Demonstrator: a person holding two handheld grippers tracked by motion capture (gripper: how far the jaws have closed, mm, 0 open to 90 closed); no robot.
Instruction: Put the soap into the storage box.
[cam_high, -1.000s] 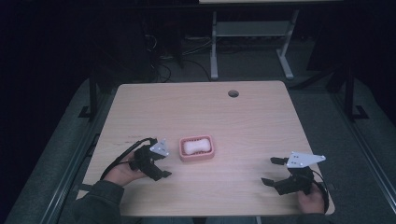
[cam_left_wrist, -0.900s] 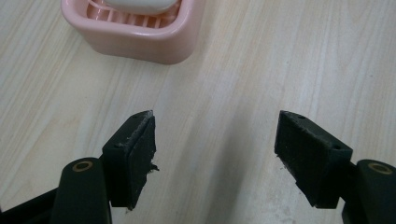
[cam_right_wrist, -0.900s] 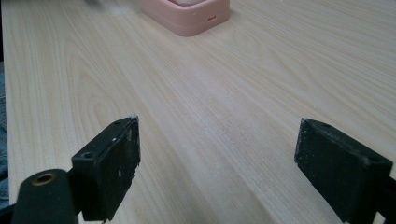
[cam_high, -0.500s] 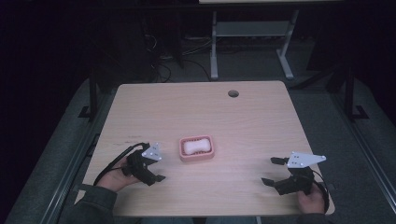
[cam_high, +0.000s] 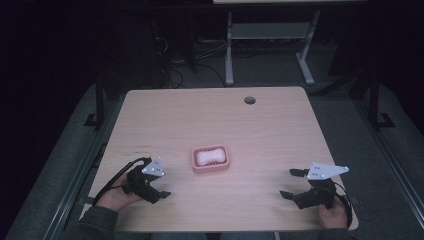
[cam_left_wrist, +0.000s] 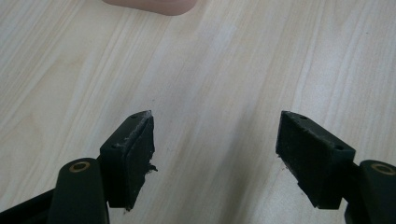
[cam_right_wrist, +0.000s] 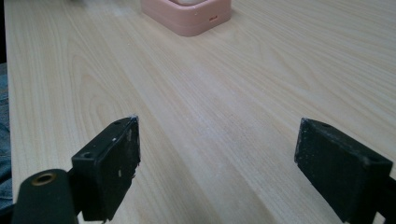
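Both tongs, left (cam_high: 159, 189) and right (cam_high: 291, 183), gape empty near the table's (cam_high: 210, 115) front corners; a pink soap dish (cam_high: 210, 158) sits between.

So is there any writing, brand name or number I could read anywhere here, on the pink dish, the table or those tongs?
None can be read.
Table: a few small dark marks near its left side, too small to tell whether they are writing.
Pink dish: a small dark slot on its side, no lettering.
Left tongs and right tongs: plain black, with grey plates that bear no label.
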